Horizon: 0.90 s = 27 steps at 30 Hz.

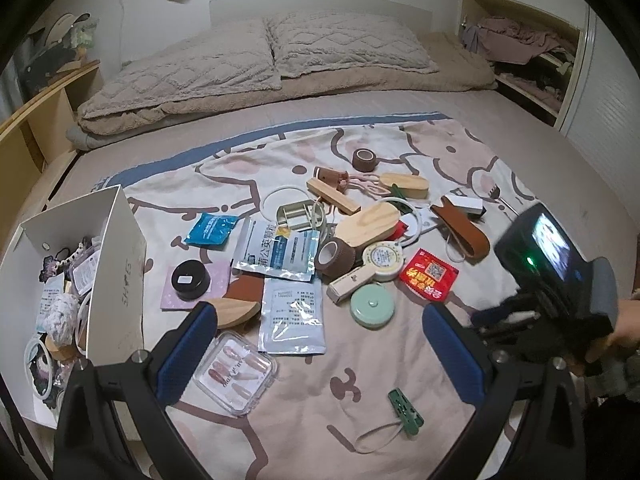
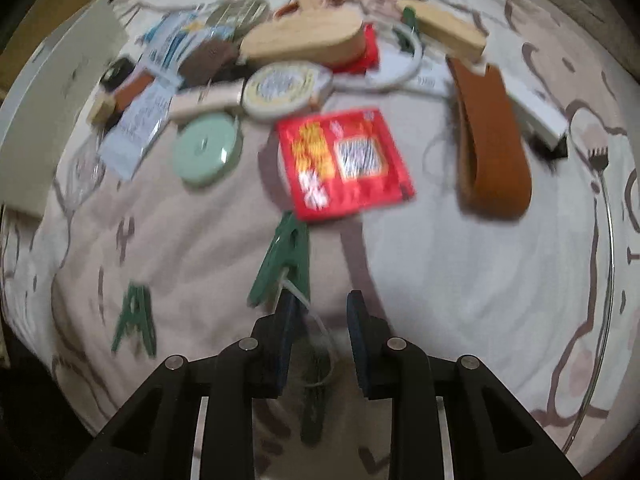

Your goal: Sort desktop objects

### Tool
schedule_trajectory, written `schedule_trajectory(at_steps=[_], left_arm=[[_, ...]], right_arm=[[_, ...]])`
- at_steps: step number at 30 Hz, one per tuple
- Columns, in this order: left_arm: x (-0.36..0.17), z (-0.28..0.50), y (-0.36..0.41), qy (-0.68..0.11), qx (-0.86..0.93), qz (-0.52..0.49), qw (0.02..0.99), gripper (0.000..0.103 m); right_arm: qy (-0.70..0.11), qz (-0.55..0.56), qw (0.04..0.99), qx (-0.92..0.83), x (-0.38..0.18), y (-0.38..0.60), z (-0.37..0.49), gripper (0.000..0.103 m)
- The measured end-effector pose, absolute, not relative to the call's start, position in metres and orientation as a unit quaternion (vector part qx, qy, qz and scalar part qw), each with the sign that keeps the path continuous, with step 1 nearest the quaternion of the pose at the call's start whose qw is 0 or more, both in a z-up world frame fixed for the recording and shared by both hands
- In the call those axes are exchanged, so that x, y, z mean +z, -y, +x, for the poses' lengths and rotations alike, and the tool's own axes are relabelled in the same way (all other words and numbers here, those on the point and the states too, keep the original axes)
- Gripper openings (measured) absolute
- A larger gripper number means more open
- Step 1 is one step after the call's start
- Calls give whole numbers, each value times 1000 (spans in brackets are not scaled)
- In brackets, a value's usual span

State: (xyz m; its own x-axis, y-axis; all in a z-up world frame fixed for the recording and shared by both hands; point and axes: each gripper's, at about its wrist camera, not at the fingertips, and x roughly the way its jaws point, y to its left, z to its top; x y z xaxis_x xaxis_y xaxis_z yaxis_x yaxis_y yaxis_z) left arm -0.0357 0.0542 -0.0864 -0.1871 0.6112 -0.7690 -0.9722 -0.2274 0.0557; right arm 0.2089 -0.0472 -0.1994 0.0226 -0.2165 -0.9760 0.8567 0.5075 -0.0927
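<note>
My left gripper [image 1: 320, 346] is open and hangs over the patterned sheet [image 1: 352, 408], above a clear box of false nails [image 1: 234, 372] and a foil sachet [image 1: 292, 316]. A hand holds my right gripper [image 1: 500, 320] at the right edge. In the blurred right wrist view my right gripper [image 2: 323, 312] points down at the bed, its jaws a narrow gap apart. A slack white cord [image 2: 326, 336] runs through that gap without being pinched. It joins a green clip [image 2: 282, 256] just beyond the left fingertip to a darker clip [image 2: 316, 404] under the gripper.
A white box [image 1: 116, 264] with several sorted items stands at the left. The pile holds a red sachet [image 2: 344, 160], mint tape measure [image 2: 206, 148], brown leather strap [image 2: 492, 140], wooden pieces [image 2: 304, 40] and another green clip [image 2: 134, 320]. Pillows [image 1: 256, 56] lie beyond.
</note>
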Motion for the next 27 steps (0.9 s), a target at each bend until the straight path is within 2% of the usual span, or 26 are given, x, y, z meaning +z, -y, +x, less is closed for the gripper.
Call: schedule_trajectory(at_steps=[6,12,18,27], left_arm=[[-96,-43,-56,-289,717,-330,542,103],[-107,-47,-57,-295,711,-347,536,103],[-111,-41,-60,-295,707,-355,536,103],[-139,-15,-67,-338,683,-374,528,103]], right_arm=[[-509,290,667,-460,-179,69,206,26],[-505,341,644,-463,-176,69,190,26],[-471,366,659,-459,-163,52,178,26],[-536,373,646,-396,-188,22,191,26]])
